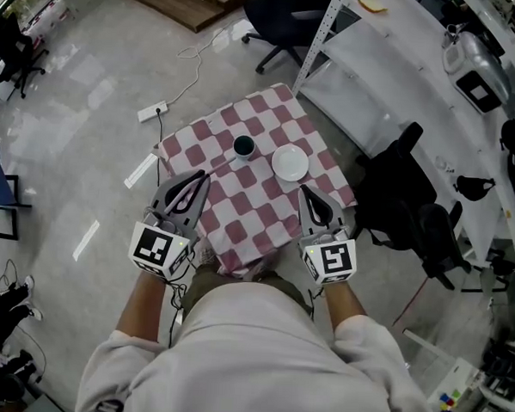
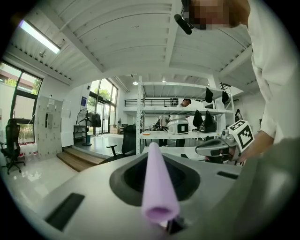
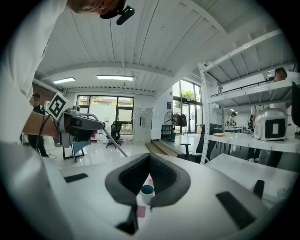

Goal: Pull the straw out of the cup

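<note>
Straw point(image 2: 158, 187), left gripper view: a pale lilac tube clamped between the jaws of the left gripper point(image 2: 154, 161), which stand narrow and pressed on it. Its long axis runs along the jaws, with the open near end toward the camera and the far end past the fingertips. The right gripper point(image 2: 213, 147) shows at the right, level with it and apart.

Right gripper view: the right gripper point(image 3: 149, 157) has its jaws brought together at the tips with nothing between them. Through the gap under the tips the dark teal cup point(image 3: 147, 190) stands upright on the cloth, straight ahead and below. To the left, the left gripper carries the straw, which slants from its tips down and rightward until the right gripper's own body hides the lower end.

Head view: both grippers hang over the near edge of the checked table point(image 1: 257, 211), the left one at the near-left corner, the right one near the white plate point(image 1: 290, 163). The cup sits beside the plate, ahead of and between the two grippers. The straw appears only as a thin pale line from the left tips toward the cup's near-left side. Whether its lower end has cleared the rim cannot be told here.

Judgement: the left gripper alone bears the straw, so the rest of the pull lies along the straw's own axis, up and back toward the person.
</note>
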The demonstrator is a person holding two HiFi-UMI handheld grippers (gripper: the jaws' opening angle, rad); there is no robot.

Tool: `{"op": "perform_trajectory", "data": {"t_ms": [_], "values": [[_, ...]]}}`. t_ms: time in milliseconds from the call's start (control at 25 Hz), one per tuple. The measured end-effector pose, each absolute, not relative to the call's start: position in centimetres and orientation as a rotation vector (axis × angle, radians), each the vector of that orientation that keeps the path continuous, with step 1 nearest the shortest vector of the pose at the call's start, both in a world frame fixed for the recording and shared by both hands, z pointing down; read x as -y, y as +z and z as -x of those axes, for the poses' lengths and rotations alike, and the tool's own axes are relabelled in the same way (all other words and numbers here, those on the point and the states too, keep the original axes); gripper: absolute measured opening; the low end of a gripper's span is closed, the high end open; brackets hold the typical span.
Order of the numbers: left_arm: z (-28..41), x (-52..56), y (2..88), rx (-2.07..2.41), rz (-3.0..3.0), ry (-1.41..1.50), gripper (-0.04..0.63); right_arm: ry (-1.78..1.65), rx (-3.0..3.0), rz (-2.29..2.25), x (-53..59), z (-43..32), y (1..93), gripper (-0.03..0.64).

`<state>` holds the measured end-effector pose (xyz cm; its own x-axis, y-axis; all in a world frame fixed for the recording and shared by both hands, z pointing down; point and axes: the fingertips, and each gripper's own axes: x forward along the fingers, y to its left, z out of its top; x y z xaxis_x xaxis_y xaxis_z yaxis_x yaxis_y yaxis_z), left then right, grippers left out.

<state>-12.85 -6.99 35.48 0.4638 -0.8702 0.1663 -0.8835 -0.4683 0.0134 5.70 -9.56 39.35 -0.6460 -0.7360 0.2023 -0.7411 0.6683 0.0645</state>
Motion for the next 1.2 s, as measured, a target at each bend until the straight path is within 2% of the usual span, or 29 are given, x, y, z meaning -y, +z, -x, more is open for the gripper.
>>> {"op": "perform_trajectory", "data": {"t_ms": [1200], "values": [[12.21, 6.49, 35.64, 1.544, -2.606, 0.220, 0.035, 0.019, 2.676, -1.177, 9.31, -5.57, 39.20, 0.003]]}}
